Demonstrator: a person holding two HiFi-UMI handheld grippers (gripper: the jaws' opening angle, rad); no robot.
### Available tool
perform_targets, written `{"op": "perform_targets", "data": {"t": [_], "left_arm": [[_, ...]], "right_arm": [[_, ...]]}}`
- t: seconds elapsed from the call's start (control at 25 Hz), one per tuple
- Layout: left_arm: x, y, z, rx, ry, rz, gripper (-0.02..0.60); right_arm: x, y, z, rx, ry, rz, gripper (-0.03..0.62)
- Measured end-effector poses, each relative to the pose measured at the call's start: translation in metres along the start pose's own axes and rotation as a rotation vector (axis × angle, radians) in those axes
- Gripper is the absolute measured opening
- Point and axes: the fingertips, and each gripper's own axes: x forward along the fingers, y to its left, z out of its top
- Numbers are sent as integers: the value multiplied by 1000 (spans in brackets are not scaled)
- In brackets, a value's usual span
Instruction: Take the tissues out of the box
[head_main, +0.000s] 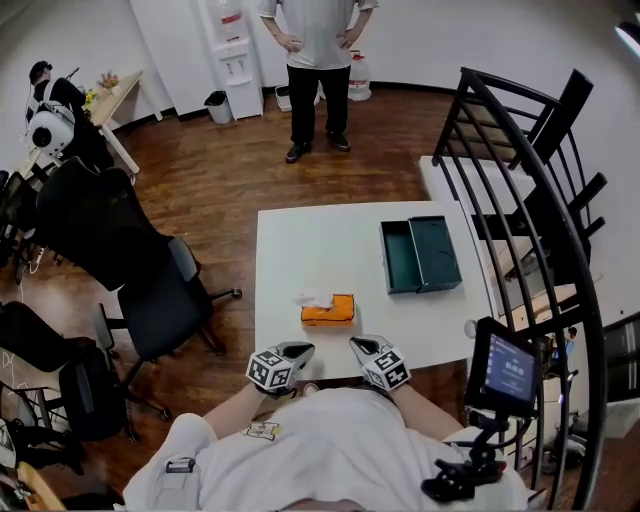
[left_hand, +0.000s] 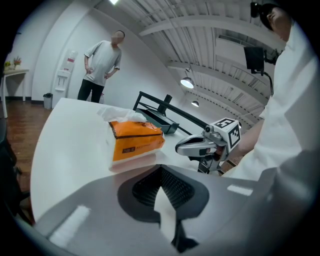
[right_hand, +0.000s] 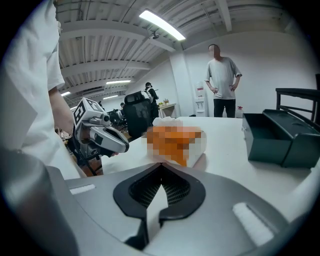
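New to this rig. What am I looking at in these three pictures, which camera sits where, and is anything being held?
There is no robot here. A person holds a hand-operated claw in each hand, and each claw carries a marker cube and its own camera.

The head view looks down from the person's head. It shows the left claw and the right claw at the near edge of a white table. The other two pictures each look along one claw's own jaws and also catch the other claw opposite.

On the table lies an orange tissue pack with a white tissue sticking out of it. An open dark green box sits further off to the right.

Both claws are shut and empty, and neither touches the pack. A second person stands beyond the table.
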Motion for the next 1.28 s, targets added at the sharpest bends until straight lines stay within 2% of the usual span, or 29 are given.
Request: {"op": "perform_targets", "data": {"t": [0.72, 1.04, 1.28], "left_arm": [[1, 0, 7, -5, -6, -18, 0], [2, -3, -1, -11, -4, -23, 0], [2, 2, 9, -5, -20, -16, 0]], "right_arm": [[2, 0, 10, -22, 12, -8, 0], [-1, 3, -1, -23, 30, -7, 0], [3, 2, 11, -51, 26, -3, 0]]}}
